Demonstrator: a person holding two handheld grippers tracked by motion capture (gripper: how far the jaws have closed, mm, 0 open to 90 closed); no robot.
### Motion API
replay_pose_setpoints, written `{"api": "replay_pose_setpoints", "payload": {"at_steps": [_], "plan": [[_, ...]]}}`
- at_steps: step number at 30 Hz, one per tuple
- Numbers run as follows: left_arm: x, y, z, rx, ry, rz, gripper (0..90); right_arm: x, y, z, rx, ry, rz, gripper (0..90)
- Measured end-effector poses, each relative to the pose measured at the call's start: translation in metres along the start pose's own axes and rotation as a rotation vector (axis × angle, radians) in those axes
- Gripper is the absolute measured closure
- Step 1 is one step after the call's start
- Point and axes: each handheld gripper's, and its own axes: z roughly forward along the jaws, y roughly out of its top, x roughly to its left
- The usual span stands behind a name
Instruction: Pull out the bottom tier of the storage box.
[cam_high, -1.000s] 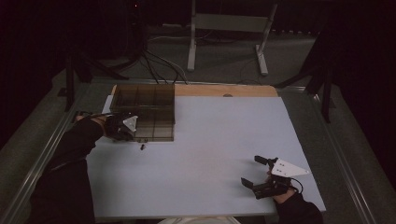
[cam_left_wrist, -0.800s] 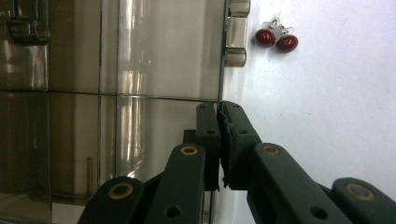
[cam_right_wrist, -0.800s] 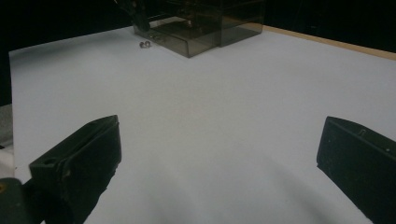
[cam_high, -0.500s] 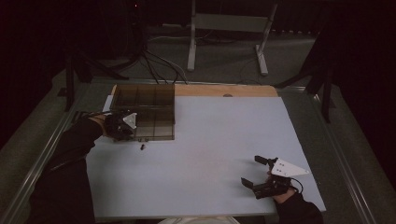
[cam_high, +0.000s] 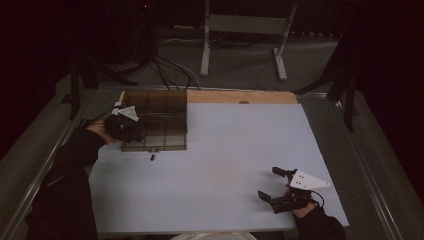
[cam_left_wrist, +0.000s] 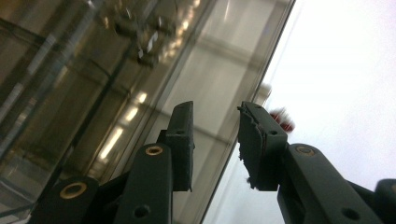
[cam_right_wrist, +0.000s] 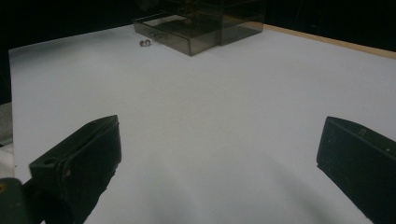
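Smoked-plastic organiser (cam_high: 155, 122) sits under my left gripper (cam_left_wrist: 215, 135), jaws just parted and empty, apparently released; right gripper (cam_high: 274, 185) waits, spread wide.

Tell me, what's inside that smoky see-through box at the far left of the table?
The box shows dividers splitting it into compartments, and most look bare. The left gripper and its hand cover its left part, and the dim light and tinted walls could hide small contents.
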Motion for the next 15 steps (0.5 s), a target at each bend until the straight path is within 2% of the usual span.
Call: {"api": "replay_pose_setpoints", "payload": {"at_steps": [3, 7, 9, 11, 14, 15], "plan": [[-0.001, 0.001, -0.005, -0.045, 0.007, -0.027, 58.3, 0.0, 0.0, 0.0, -0.001, 0.001, -0.001, 0.0], [-0.002, 0.001, -0.009, -0.074, 0.021, -0.052, 44.4, 0.0, 0.0, 0.0, -0.001, 0.002, 0.0, 0.0], [-0.002, 0.001, -0.011, -0.096, 0.031, -0.079, 37.7, 0.0, 0.0, 0.0, -0.001, 0.001, 0.001, 0.0], [-0.001, 0.001, -0.013, -0.118, 0.025, -0.115, 31.2, 0.0, 0.0, 0.0, 0.0, 0.003, 0.0, 0.0], [-0.001, 0.002, -0.016, -0.148, 0.014, -0.138, 17.6, 0.0, 0.0, 0.0, -0.001, 0.003, 0.0, 0.0], [-0.001, 0.002, -0.017, -0.16, 0.015, -0.142, 16.5, 0.0, 0.0, 0.0, -0.001, 0.002, 0.0, 0.0]]}}
